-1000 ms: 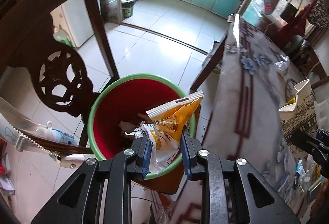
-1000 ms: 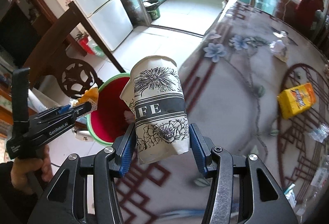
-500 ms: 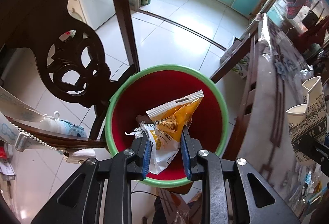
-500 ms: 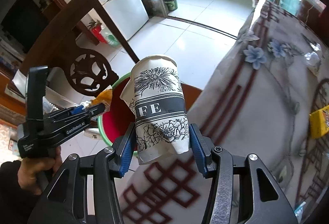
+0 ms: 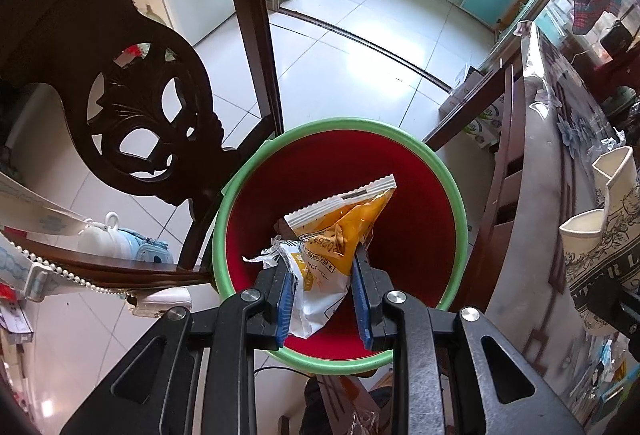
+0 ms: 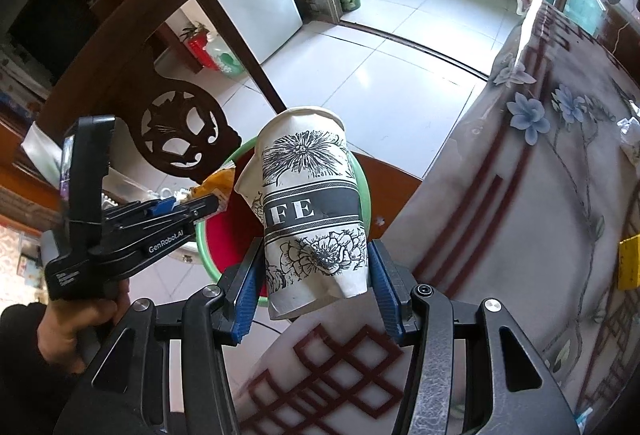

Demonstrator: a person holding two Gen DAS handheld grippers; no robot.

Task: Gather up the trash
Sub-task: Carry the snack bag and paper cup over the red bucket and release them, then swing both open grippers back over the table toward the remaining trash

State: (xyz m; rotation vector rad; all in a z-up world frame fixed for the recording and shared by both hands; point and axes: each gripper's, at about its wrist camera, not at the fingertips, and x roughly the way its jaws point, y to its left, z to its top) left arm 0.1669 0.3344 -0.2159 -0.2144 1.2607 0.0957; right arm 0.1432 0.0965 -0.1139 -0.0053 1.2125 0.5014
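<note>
Right up close, the left gripper [image 5: 322, 281] is pinching a yellow snack wrapper [image 5: 332, 247] between its blue pads, jaws closed on the lower half of the packet, and it is hanging squarely over the mouth of the bin [image 5: 460, 203]. That wrapper is looking feather-light and crinkly, thin film that is bending where the pads are squeezing it; I judge it will flutter rather than drop straight, so letting go low over the opening looks wise.

Over on the other side, the right gripper [image 6: 316, 281] is clamping a paper cup [image 6: 310, 211] near its base, rim pointing away. The cup is already dented and creased, so it is soft and giving under the grip. Light too, by the look of it, and the lower wall is the sensible place to be holding it. It is sitting above the table edge [image 6: 500, 195], with the bin just beyond and below.

Now the bin itself: green rim, red inside, standing on the tiled floor beside a carved wooden chair [image 5: 148, 107]. Something small and pale is lying near the bottom, mostly hidden behind the wrapper. Farther out on the table, a yellow box [image 6: 629, 261] is waiting.
</note>
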